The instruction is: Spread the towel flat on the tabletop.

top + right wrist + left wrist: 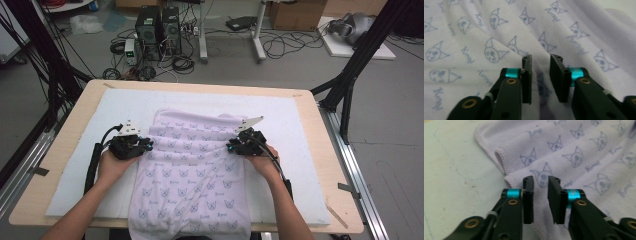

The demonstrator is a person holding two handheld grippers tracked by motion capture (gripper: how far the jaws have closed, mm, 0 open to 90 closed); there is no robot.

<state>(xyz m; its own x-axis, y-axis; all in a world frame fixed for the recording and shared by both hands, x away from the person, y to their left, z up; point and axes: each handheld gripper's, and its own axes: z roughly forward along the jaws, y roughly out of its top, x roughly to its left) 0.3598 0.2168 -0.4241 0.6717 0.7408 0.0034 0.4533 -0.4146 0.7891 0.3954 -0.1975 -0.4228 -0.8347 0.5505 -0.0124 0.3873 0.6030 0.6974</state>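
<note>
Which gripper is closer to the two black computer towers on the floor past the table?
Left. The left gripper sits at the towel's left edge, almost below the towers; the right gripper is farther right.

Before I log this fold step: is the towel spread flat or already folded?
Partly folded: the towel has a doubled hemmed edge near the left side, with ripples across its middle.

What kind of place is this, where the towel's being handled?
Probably a lab or workshop set up for recording. The printed towel lies on a padded wooden table, with computer towers and loose cables on the grey floor behind, plus black frame struts.
</note>
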